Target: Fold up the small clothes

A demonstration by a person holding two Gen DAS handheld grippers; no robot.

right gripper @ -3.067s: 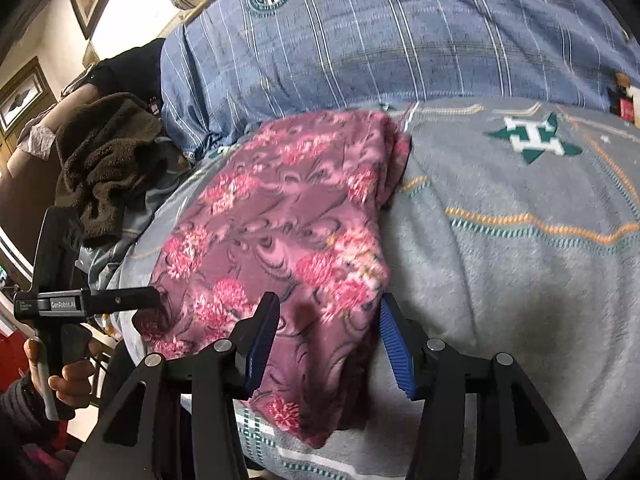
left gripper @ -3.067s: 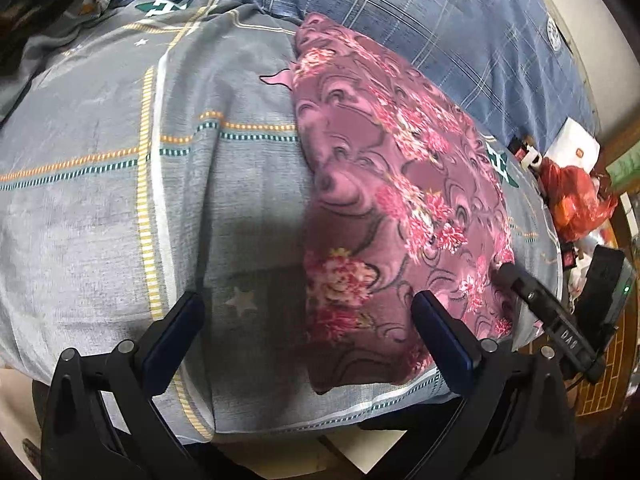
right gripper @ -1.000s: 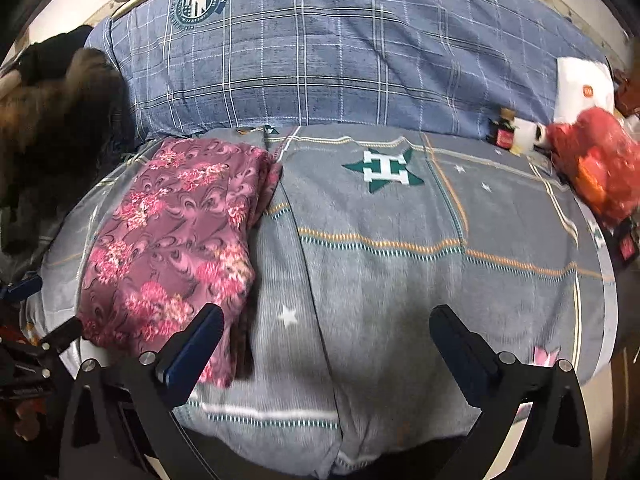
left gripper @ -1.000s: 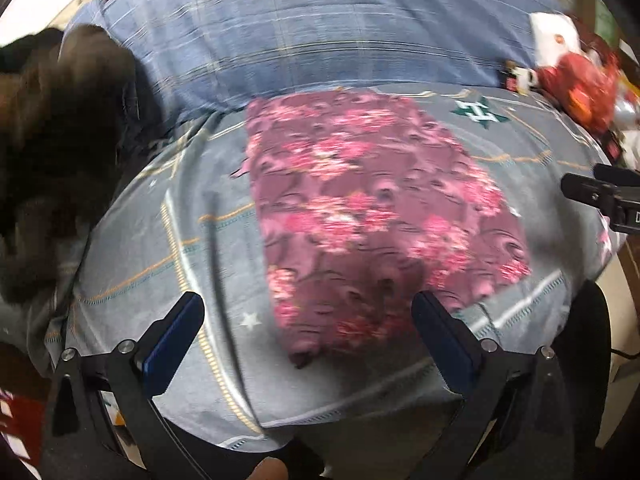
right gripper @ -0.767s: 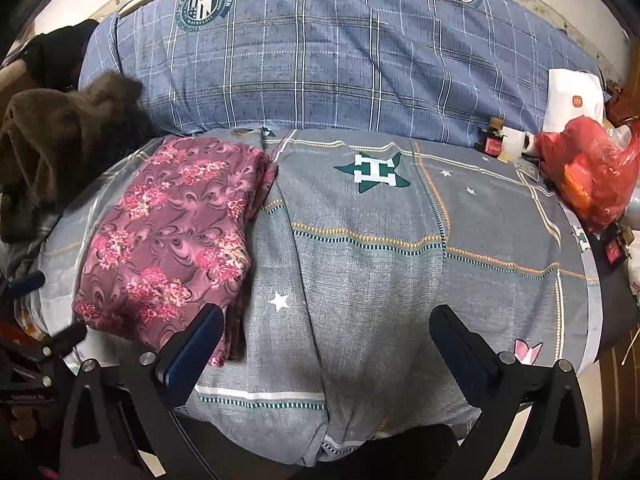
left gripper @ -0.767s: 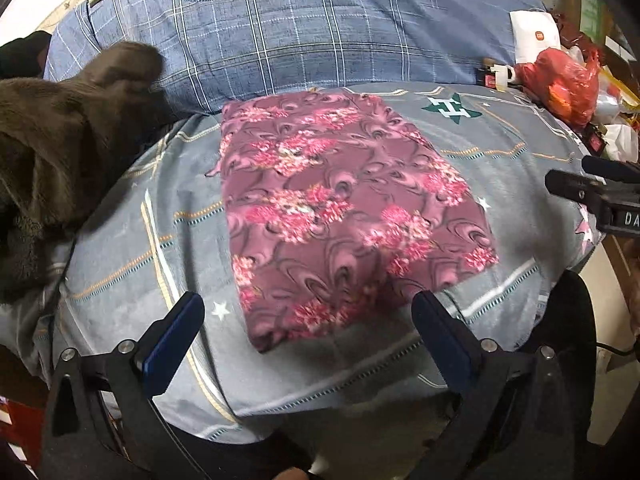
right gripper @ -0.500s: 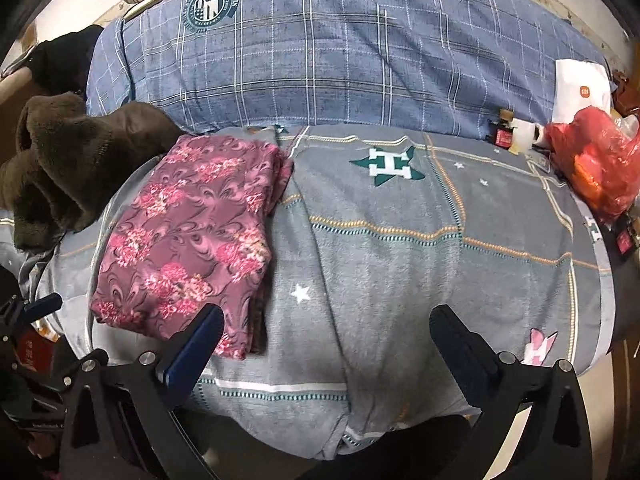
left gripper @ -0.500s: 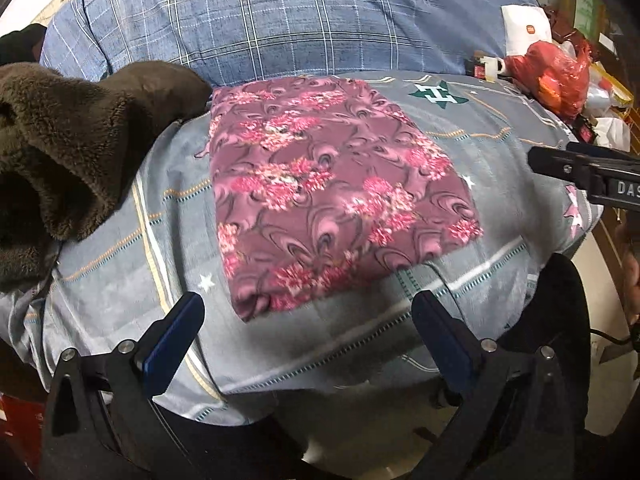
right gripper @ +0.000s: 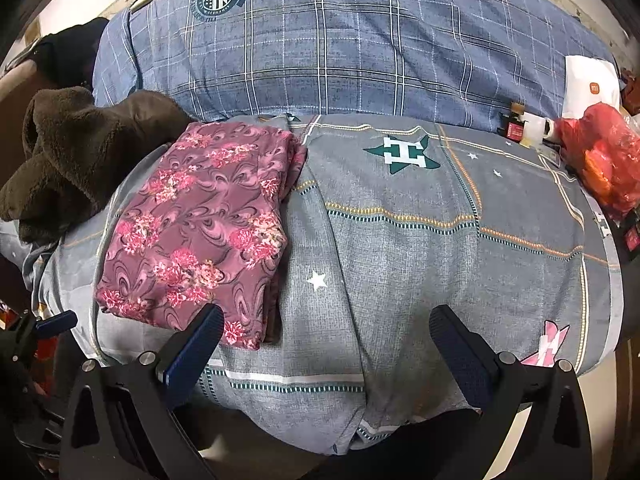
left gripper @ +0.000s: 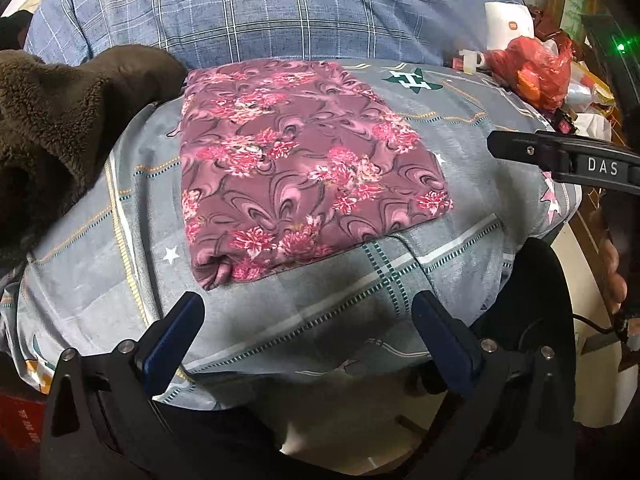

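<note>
"DAS" is read on the right gripper (left gripper: pixel 568 160); both it and the left gripper (left gripper: pixel 312 336) are spread, empty. The folded floral garment (left gripper: pixel 304 164) is flanked by a brown fleece (left gripper: pixel 60 120) at the bed's (right gripper: pixel 420 248) left edge.

Right claw (right gripper: pixel 326 330), jaws spread wide and holding nothing, is hovering above the near edge of the bed's grey patterned sheet (right gripper: pixel 400 248). A folded maroon floral garment (right gripper: pixel 200 232) is lying flat on the sheet to the left, touching a brown fleece garment (right gripper: pixel 80 152). A blue plaid quilt (right gripper: pixel 340 52) is lying behind; a red plastic bag (right gripper: pixel 604 164) is sitting at far right.
</note>
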